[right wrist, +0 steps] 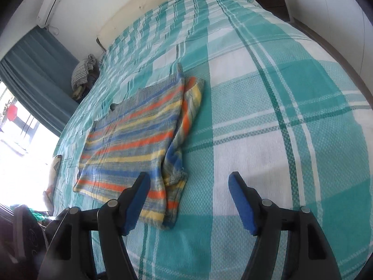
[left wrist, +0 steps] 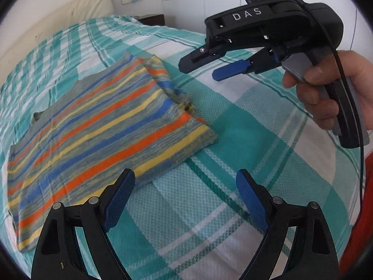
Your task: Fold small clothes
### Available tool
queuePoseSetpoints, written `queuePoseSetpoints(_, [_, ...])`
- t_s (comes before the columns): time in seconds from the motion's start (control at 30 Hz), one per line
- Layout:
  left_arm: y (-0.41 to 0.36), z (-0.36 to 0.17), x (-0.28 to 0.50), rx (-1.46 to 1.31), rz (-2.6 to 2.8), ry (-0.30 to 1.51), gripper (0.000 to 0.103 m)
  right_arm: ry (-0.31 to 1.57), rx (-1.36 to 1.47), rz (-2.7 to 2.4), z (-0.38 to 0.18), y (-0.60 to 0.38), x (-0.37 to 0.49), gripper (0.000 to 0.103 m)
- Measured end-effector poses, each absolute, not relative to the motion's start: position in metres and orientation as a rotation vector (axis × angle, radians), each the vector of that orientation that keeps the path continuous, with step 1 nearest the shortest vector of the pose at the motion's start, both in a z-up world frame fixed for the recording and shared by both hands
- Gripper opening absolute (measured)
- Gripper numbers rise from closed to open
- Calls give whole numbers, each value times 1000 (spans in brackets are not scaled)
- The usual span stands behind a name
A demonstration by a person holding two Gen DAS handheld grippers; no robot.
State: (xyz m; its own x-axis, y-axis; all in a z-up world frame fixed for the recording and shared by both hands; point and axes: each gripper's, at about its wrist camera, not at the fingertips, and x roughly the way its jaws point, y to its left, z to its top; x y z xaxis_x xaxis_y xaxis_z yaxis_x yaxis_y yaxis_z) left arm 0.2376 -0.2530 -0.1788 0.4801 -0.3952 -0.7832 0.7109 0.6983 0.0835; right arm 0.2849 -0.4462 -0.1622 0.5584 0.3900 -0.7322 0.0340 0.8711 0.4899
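Left hand-held gripper (left wrist: 185,186) gapes wide, empty, above the bed (left wrist: 233,128). Right hand-held gripper (right wrist: 189,187) likewise wide, empty. Striped shirt (left wrist: 100,126) lies partly folded on the bed.

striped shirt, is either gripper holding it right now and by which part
Nothing is held. Both the left gripper and right gripper are open and empty above the bedspread; the striped shirt lies partly folded, untouched.
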Motion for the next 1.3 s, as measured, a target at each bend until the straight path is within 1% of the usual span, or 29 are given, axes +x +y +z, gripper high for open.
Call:
queuePoseSetpoints(0.1, [-272,-190,258,469,-651,801,90,1009,546,255,-173,-451,330,69])
queuePoseSetpoints(0.13, [-273,-189,262,447,-658,795,86,1017,558,262,-177,-451,344,69])
queuePoseSetpoints(0.17, [-272,-187,264,418,-675,791,77,1025,564,266,-180,-450,358,69])
queuePoseSetpoints(0.2, [-271,-185,265,398,-697,793,46,1030,564,276,-181,-447,370,69])
queuePoseSetpoints(0.23, [-273,-186,265,401,-701,801,10,1033,561,287,-182,-444,383,69])
queuePoseSetpoints(0.27, [-274,-186,264,412,-686,795,10,1038,557,296,-184,-439,394,68])
queuePoseSetpoints(0.3, [-272,-185,263,392,-692,789,9,1048,558,301,-186,-434,405,64])
queuePoseSetpoints(0.33, [-267,-182,263,356,-696,792,8,1063,562,301,-189,-431,415,43])
queuePoseSetpoints(0.37, [-258,-178,264,303,-697,798,8,1083,542,267,-191,-425,422,11])
queuePoseSetpoints(0.43, [-230,-164,266,160,-672,802,8,1082,514,215,-185,-414,429,11])
queuePoseSetpoints(0.57, [-145,-131,269,-137,-591,794,7,981,430,287,-138,-367,424,11])
queuePoseSetpoints(0.7, [-56,-126,275,-326,-454,807,8,941,381,415,-102,-294,436,11])
queuePoseSetpoints(0.8, [-4,-139,281,-388,-344,836,8,964,316,487,-105,-222,451,11])
queuePoseSetpoints(0.93, [41,-165,291,-434,-239,887,8,1012,279,529,-129,-140,471,11])
queuePoseSetpoints(0.97, [48,-173,296,-432,-225,916,9,1018,268,538,-136,-122,475,13])
queuePoseSetpoints(1.0, [53,-181,299,-424,-205,952,13,1023,267,567,-144,-106,477,17])
queuePoseSetpoints(1.03, [59,-187,300,-419,-182,985,23,1039,272,600,-153,-95,479,24])
queuePoseSetpoints(1.07, [63,-189,297,-427,-188,990,24,1072,283,626,-160,-84,482,45])
queuePoseSetpoints(1.1, [67,-187,292,-435,-203,983,24,1089,293,624,-164,-79,482,54])
queuePoseSetpoints(1.13, [71,-182,285,-425,-198,978,35,1075,312,624,-162,-80,478,57])
queuePoseSetpoints(1.17, [73,-177,278,-404,-180,969,44,1041,335,633,-156,-85,472,57])
queuePoseSetpoints(1.2, [75,-171,271,-391,-175,947,59,1005,344,632,-147,-92,465,57])
queuePoseSetpoints(1.23, [76,-165,264,-387,-185,918,67,976,327,621,-138,-100,457,57])
queuePoseSetpoints(1.3, [76,-158,256,-370,-212,881,73,929,240,596,-118,-115,433,57])
